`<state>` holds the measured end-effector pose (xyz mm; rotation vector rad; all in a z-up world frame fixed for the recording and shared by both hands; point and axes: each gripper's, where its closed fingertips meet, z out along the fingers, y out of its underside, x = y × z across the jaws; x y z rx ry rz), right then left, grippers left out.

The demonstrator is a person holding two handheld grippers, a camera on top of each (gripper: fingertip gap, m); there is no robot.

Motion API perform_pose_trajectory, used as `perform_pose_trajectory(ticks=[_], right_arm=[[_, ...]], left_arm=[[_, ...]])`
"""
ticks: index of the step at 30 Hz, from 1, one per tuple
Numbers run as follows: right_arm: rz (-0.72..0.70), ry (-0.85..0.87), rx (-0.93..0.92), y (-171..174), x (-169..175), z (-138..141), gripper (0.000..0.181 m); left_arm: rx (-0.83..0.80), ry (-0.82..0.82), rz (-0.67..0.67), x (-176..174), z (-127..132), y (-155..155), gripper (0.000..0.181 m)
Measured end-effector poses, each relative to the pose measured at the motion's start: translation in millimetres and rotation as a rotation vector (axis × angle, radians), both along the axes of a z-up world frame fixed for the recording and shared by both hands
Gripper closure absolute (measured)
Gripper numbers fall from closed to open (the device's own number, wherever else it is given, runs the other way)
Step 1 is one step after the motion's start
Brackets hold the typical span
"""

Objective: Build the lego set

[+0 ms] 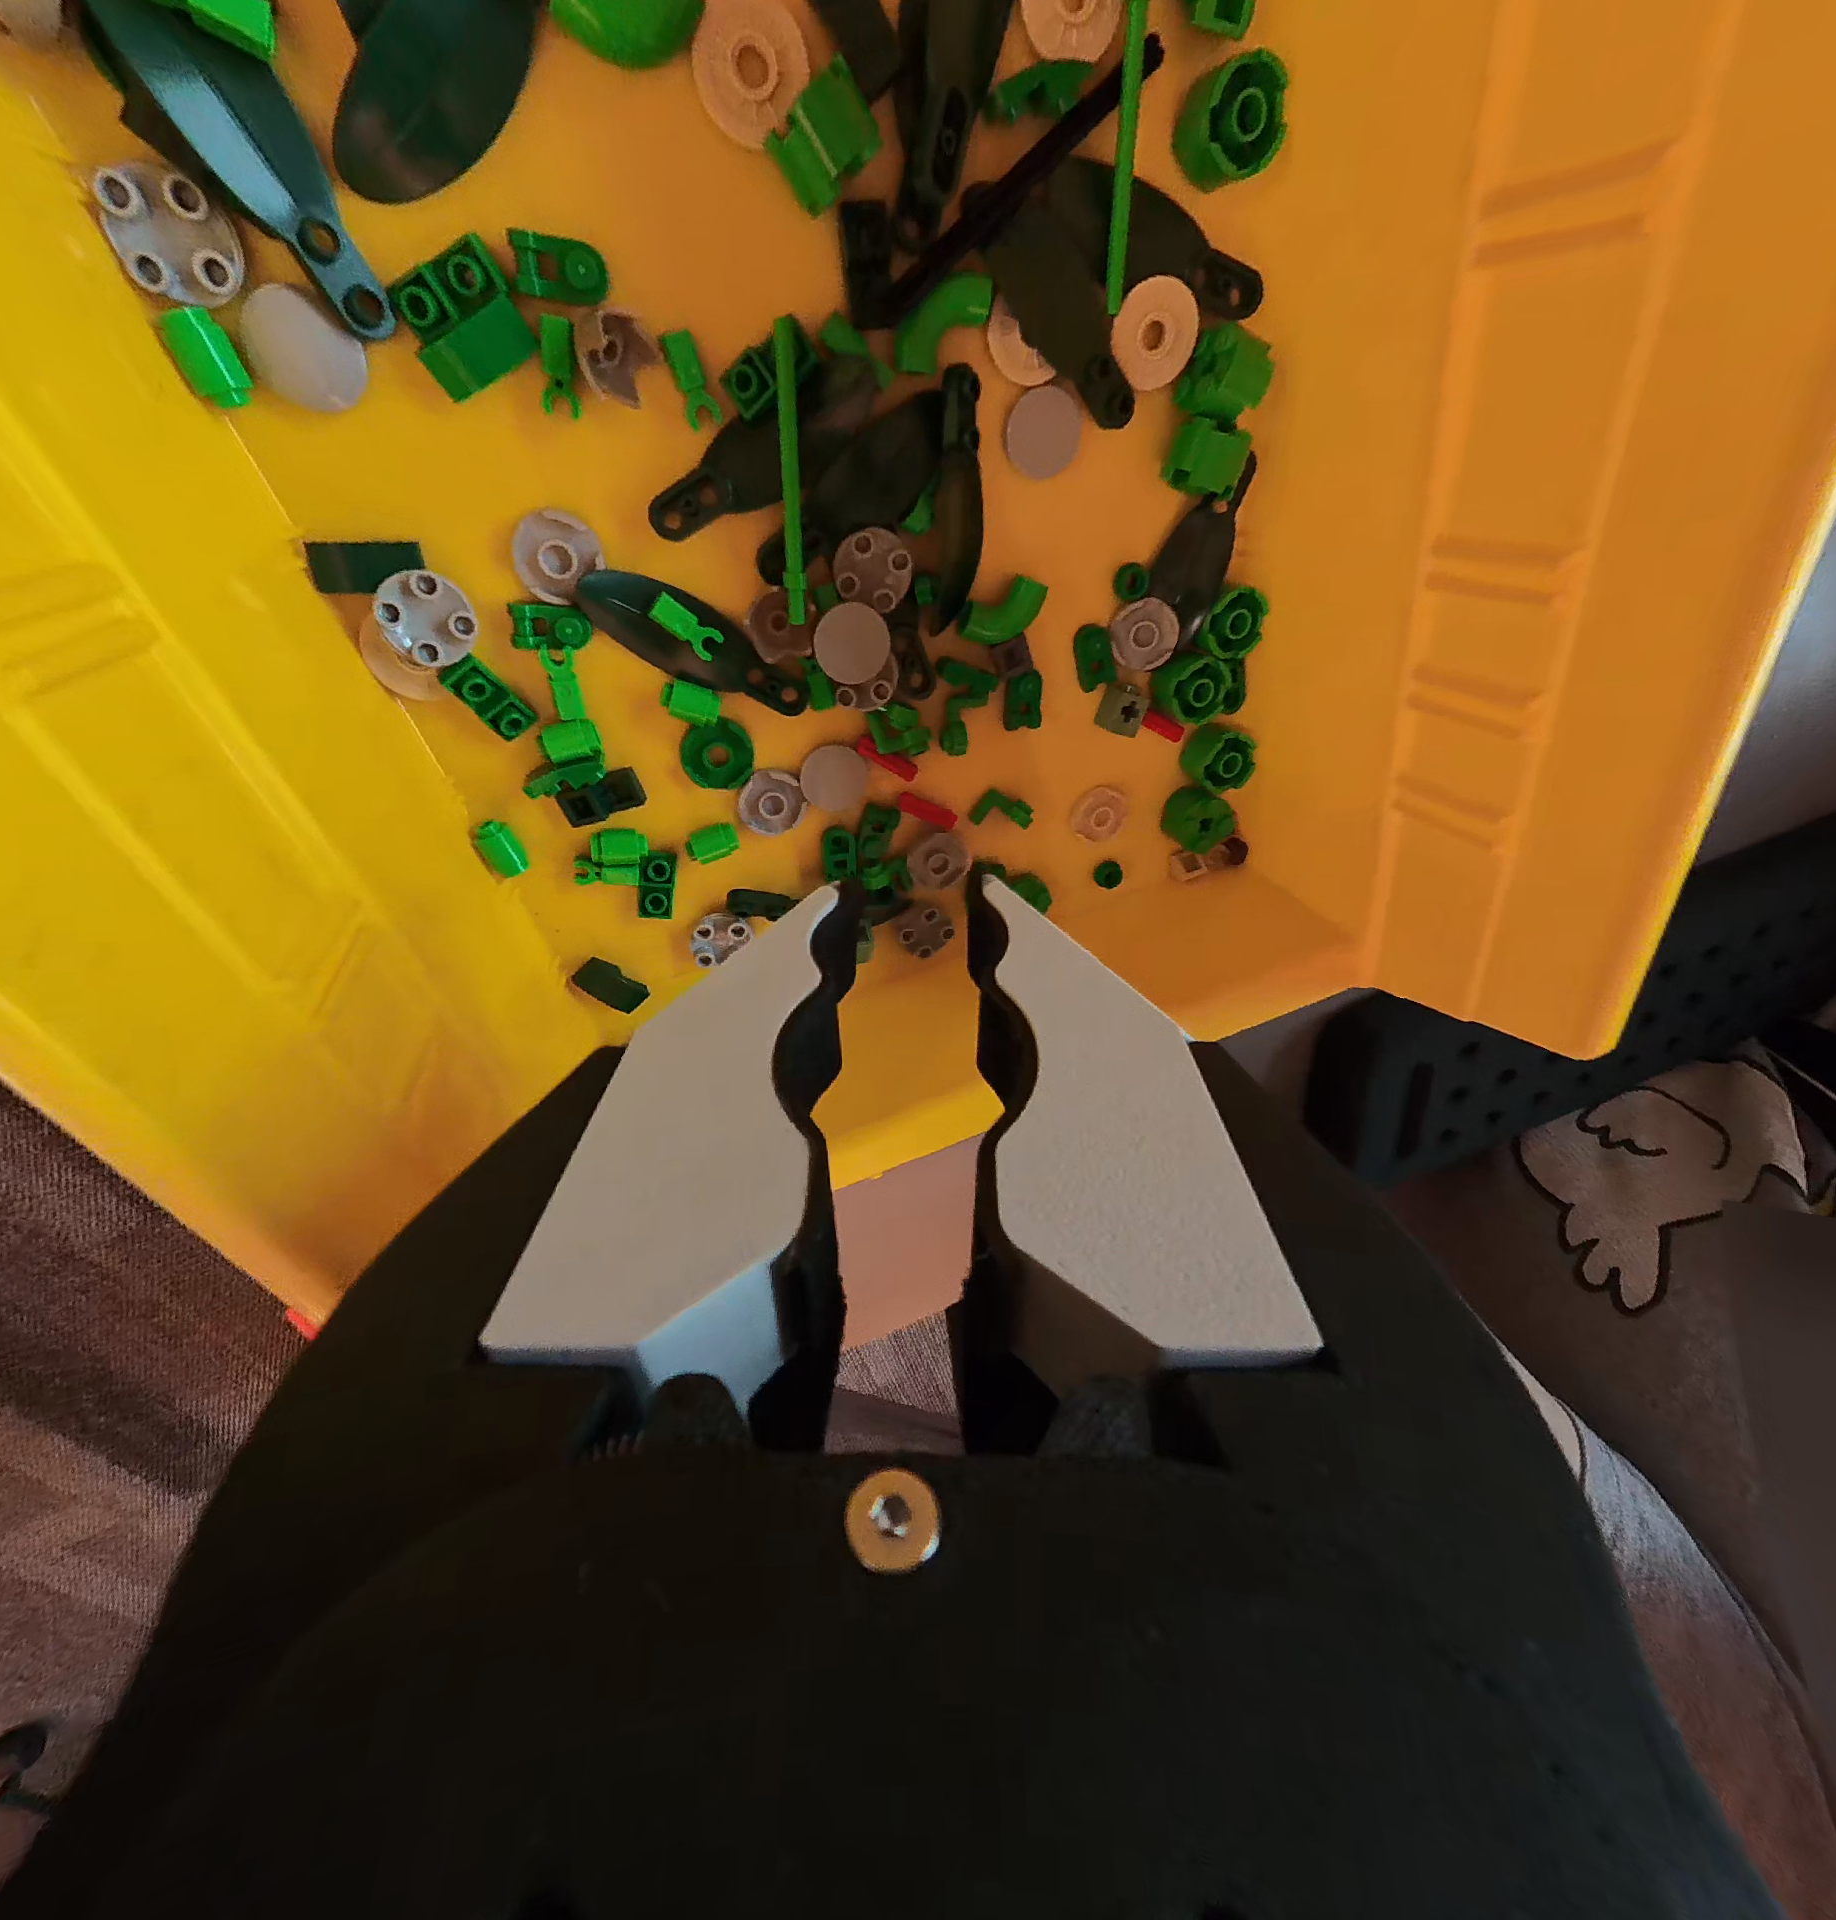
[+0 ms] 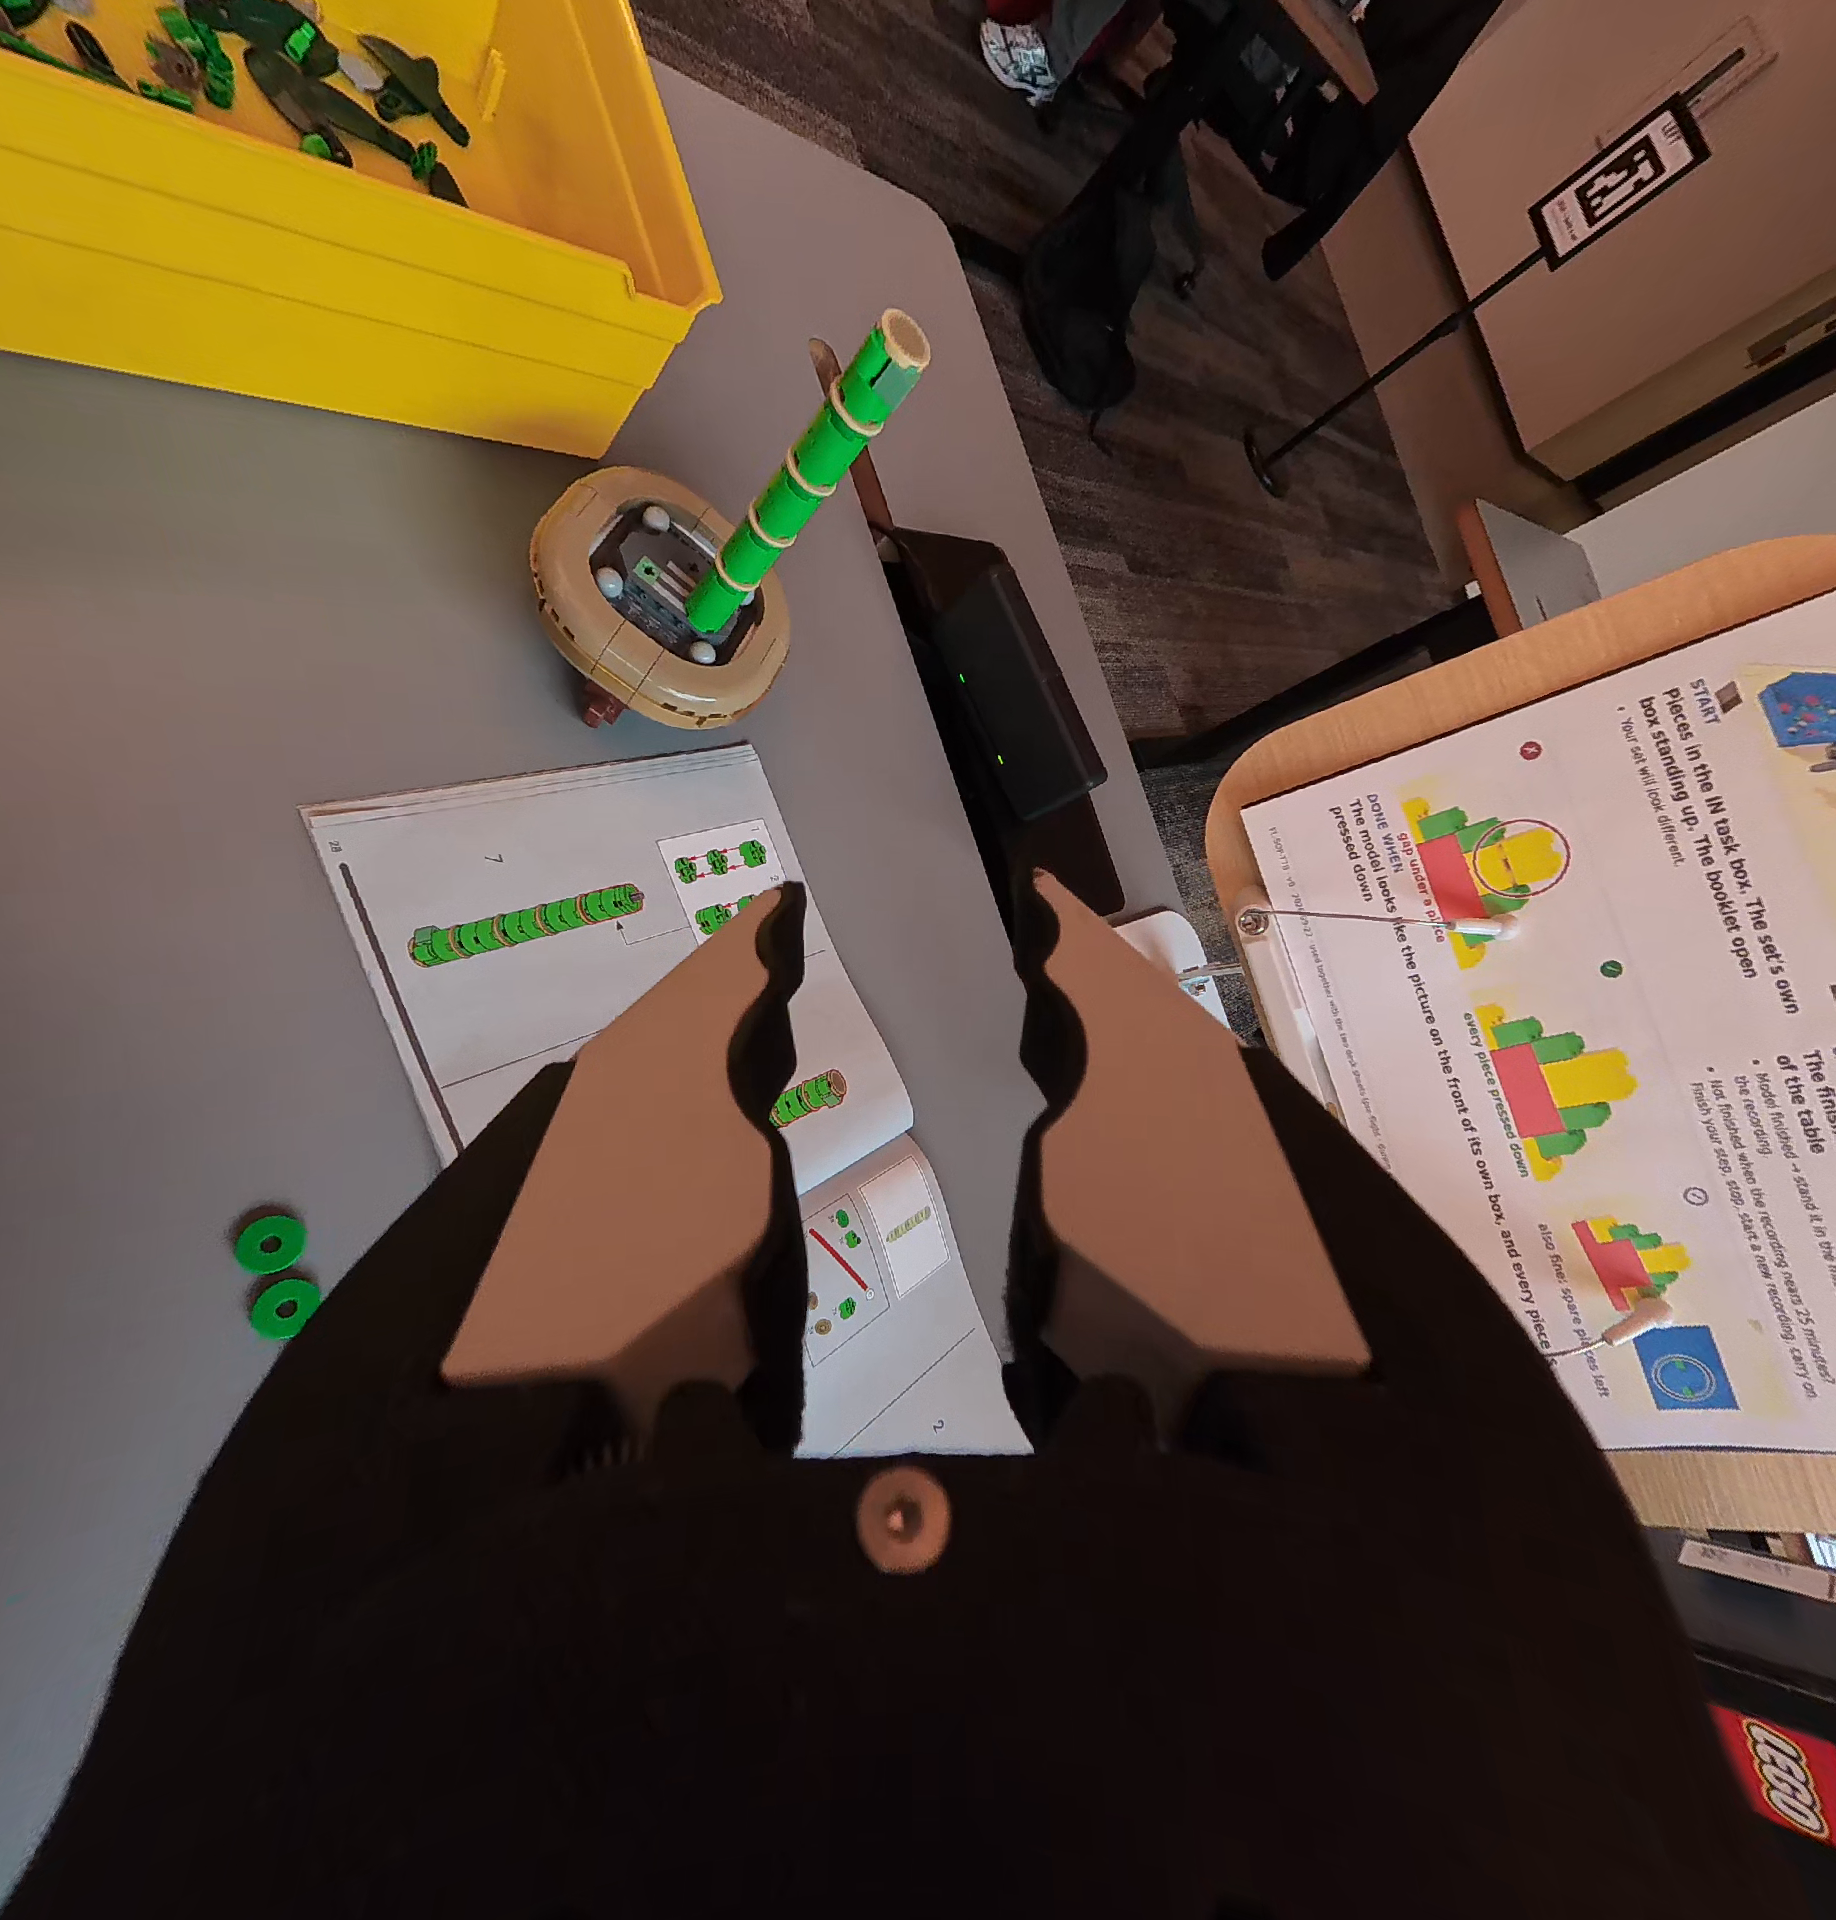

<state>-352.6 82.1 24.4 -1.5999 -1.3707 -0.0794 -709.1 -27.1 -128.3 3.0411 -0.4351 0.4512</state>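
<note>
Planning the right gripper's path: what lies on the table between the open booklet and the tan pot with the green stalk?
Nothing: in the right wrist view, only bare grey table separates the booklet from the pot.

Loose pieces (image 1: 841, 644): green, dark green, grey and tan parts scattered flat in the yellow bin (image 1: 1516, 623), just ahead of the left tongs' tips.
Bamboo stalk (image 2: 805, 478): bright green segments with tan rings, leaning right, planted in the round tan pot (image 2: 665, 603); ahead-left of the right tongs.
Green rings (image 2: 275, 1273): two, flat, touching, left of the right tongs.

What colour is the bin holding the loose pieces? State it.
Yellow bin, clearest in the left wrist view.
</note>
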Motion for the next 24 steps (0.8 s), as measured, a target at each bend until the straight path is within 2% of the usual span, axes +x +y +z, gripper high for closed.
perform_pose_trajectory(ticks=[3,9,16,24], right_arm=[[-0.001,-0.009,0.000,1.5,0.7,-1.9,0.141],[-0.001,-0.033,0.001,7.4,2.7,-7.5,0.140],[-0.002,-0.024,-0.006,14.4,5.2,-10.4,0.140],[0.005,-0.029,-0.001,13.7,2.8,-10.6,0.141]], left_arm=[[-0.004,0.032,0.003,-1.2,0.1,-0.5,0.161],[0.078,0.199,0.020,-17.3,7.1,15.9,0.163],[0.049,0.403,0.048,-42.5,8.3,8.1,0.159],[0.066,0.413,0.014,-39.1,6.7,16.8,0.161]])
